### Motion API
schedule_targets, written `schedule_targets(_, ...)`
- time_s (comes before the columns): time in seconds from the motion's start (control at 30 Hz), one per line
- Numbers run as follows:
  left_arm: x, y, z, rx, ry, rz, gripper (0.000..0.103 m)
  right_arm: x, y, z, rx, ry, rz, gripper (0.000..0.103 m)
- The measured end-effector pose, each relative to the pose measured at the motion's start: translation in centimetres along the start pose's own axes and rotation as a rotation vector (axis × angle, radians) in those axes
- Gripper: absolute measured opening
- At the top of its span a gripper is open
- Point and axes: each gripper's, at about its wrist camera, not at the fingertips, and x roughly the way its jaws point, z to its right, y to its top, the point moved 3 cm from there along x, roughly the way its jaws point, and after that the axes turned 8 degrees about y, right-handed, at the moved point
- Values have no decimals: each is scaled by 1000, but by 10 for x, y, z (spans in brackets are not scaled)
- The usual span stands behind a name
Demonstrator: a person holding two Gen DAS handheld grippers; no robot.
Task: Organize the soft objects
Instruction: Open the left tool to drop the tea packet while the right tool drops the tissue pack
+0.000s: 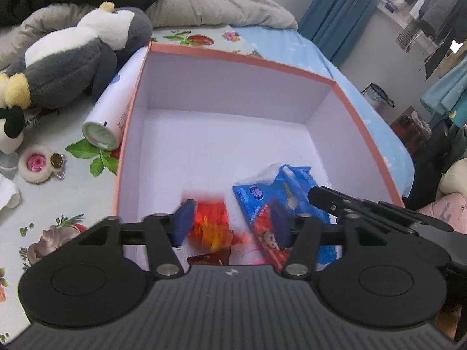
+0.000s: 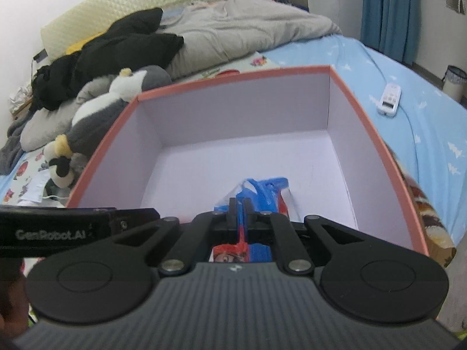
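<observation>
Blue snack packet [image 2: 264, 194] inside pink box [image 2: 233, 80], near its front wall, pinched in my closed right tongs [image 2: 240, 207]. Left tongs [image 1: 233, 221] spread, red packet [image 1: 208, 224] loose between them.

Left gripper [image 1: 232, 224]: matte black linkage arms, each with a triangular cut-out, turned on large round black discs. Silver rivets marked the pivots. Fingertip pads [image 1: 183, 222] were dark blue and oval. The body behind was grey with fine lengthwise ribs and bore a small pale emblem at its front edge.

Right gripper [image 2: 240, 208]: same build, with black arms, silver rivets, round discs, ribbed grey body and a small emblem. Its fingers [image 2: 232, 214] were narrow black bars. The left unit's black side, seen from the right wrist, carried pale lettering "GenRobot.AI".
</observation>
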Motion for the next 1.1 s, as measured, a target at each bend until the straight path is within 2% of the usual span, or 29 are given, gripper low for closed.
schedule_targets(0.03,2,0,0,-1,1,-6,75,2,-1,2,6,-7,-10,14)
schedule_targets(0.07,3,-1,1,5,6,-8,75,3,0,4,14,-9,-15,27)
schedule_targets(0.13,1,-1,2,12,14,-1,76,-1,-1,5,26,2,-1,36)
schedule_targets(0.33,-22,-3,2,4,1,37,76,-24,3,-3,2,16,40,35)
schedule_targets(0.53,-64,-7,4,15,-8,100,76,-61,7,-20,-20,36,101,35)
schedule_targets(0.9,-180,-24,-6,4,-11,273,76,-139,7,-69,-72,100,214,35)
schedule_targets(1.1,-236,-47,-18,-19,3,344,76,-166,-3,-95,-104,146,227,35)
